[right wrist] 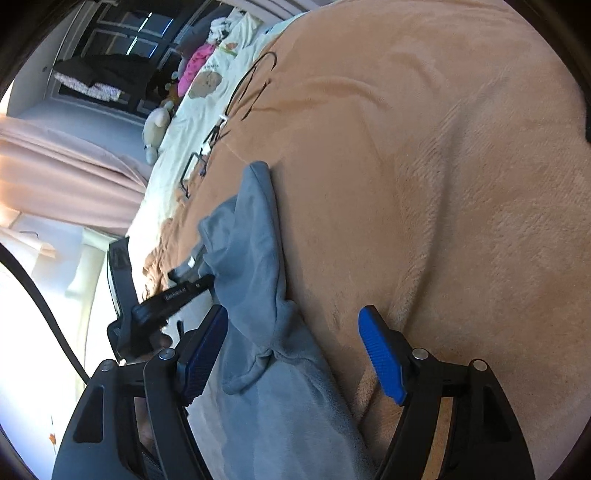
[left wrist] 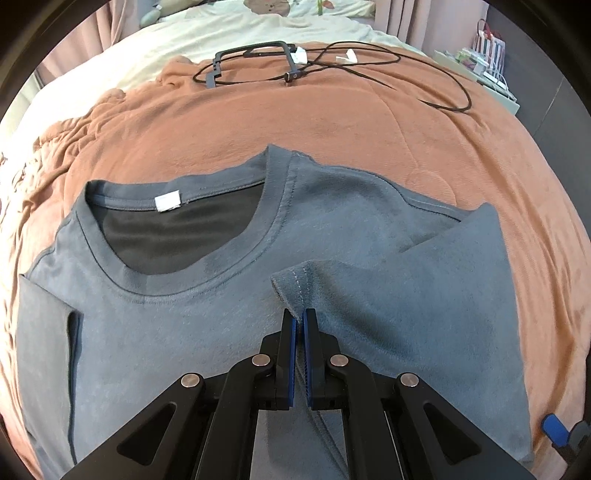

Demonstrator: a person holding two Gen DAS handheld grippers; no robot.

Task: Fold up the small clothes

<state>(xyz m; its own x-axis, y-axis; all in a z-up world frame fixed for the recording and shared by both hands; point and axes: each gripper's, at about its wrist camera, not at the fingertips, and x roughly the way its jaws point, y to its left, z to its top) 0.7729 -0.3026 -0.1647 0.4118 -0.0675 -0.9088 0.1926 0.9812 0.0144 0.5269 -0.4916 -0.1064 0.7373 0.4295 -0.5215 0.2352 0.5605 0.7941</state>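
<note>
A grey-blue T-shirt [left wrist: 207, 317] lies face up on the brown blanket [left wrist: 332, 122], its neck opening and white label toward the far side. The right sleeve is folded in over the chest. My left gripper [left wrist: 299, 319] is shut on the stitched hem of that folded sleeve, just below the collar. In the right wrist view the shirt's side [right wrist: 258, 258] runs bunched between the fingers of my right gripper [right wrist: 291, 314]. Its jaws stand wide and the blue pads [right wrist: 380, 354] do not press the cloth. The left gripper [right wrist: 177, 295] shows there as a black shape at the shirt's far edge.
A black cable [left wrist: 369, 66] and a black frame [left wrist: 251, 55] lie at the blanket's far end. Beyond is a cream sheet [left wrist: 221, 26] with soft toys. Pink curtains [right wrist: 55, 173] hang at the side, and a shelf with small items [left wrist: 487, 62] stands at the right.
</note>
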